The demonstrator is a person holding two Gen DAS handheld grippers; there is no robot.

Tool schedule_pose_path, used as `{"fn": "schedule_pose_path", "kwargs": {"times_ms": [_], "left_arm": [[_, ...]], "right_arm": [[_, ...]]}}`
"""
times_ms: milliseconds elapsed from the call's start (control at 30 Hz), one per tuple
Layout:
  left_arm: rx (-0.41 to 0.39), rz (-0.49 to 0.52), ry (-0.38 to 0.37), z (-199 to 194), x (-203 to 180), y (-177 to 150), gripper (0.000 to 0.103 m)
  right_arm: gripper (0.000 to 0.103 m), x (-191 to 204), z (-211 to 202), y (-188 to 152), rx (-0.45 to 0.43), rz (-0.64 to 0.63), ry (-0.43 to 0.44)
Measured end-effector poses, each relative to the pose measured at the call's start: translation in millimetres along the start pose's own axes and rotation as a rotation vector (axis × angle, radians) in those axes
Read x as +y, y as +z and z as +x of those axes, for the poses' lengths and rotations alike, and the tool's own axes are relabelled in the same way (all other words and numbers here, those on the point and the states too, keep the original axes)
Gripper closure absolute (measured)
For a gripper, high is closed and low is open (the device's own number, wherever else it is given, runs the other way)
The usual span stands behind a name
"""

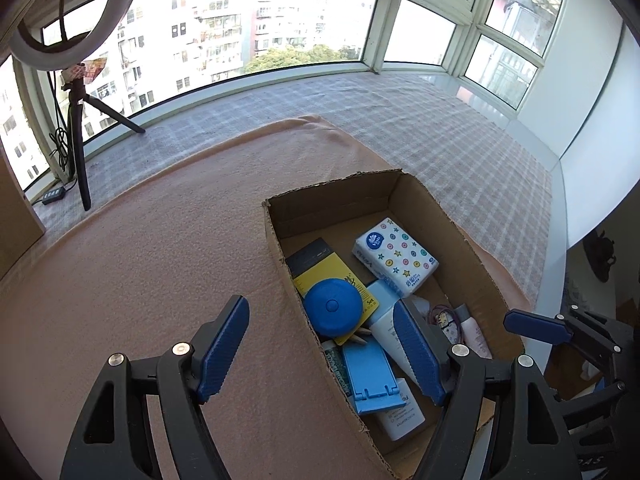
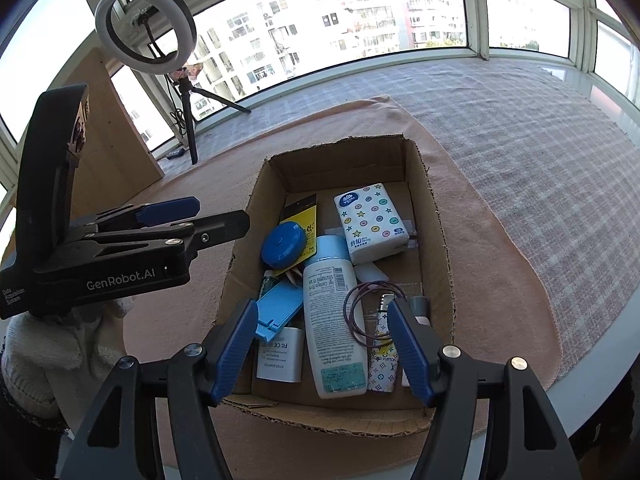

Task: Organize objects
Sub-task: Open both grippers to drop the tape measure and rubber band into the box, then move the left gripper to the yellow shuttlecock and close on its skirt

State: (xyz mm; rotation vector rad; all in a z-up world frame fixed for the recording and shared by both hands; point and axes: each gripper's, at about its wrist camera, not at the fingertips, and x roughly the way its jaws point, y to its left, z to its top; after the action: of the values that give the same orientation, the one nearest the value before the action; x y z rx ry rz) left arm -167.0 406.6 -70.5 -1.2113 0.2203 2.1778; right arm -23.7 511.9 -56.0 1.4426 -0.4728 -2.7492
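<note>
An open cardboard box [image 1: 276,240] [image 2: 437,240] on a pink blanket [image 1: 140,248] holds a star-printed tissue pack [image 1: 396,256] [image 2: 370,222], a round blue case [image 1: 332,308] [image 2: 282,244], a white bottle with a pale blue cap [image 2: 332,320], a blue phone stand [image 1: 370,376] [image 2: 278,308], a yellow-and-black card [image 1: 324,268] and purple hair ties [image 2: 360,312]. My left gripper [image 1: 320,350] [image 2: 216,212] is open, its fingers either side of the box's left wall. Over the box's near end my right gripper [image 2: 322,344] [image 1: 536,326] is open with nothing gripped.
A ring light on a tripod [image 2: 146,20] [image 1: 76,120] and a wooden board [image 2: 112,140] stand at the back left by the window. Checked cloth [image 1: 440,128] covers the sill beyond the blanket. The white table edge [image 2: 600,360] runs to the right. A white knit sleeve [image 2: 32,360] shows at the lower left.
</note>
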Motion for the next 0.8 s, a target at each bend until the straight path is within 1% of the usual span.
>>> {"fn": "schedule_pose_path", "kwargs": {"times_ms": [167, 300, 367, 567, 800], "left_arm": [[-0.015, -0.037, 0.025, -22.4, 26.4, -13.1, 0.025], [-0.028, -0.075, 0.050, -41.8, 52.0, -24.4, 0.021], [-0.033, -0.093, 0.064, -51.3, 64.8, -31.3, 0.021], [-0.040, -0.146, 0.103, -76.8, 101.7, -56.4, 0.020], [-0.045, -0.183, 0.145, -109.2, 135.9, -93.1, 0.020]], "right_arm": [[0.039, 24.7, 3.5, 1.5, 0.003, -0.024, 0.024], [0.039, 46.9, 8.8, 1.3, 0.011, -0.046, 0.043], [0.039, 58.3, 12.3, 0.5, 0.017, -0.058, 0.051], [0.038, 93.7, 22.6, -3.2, 0.036, -0.087, 0.087], [0.038, 135.4, 31.4, -6.8, 0.053, -0.117, 0.137]]}}
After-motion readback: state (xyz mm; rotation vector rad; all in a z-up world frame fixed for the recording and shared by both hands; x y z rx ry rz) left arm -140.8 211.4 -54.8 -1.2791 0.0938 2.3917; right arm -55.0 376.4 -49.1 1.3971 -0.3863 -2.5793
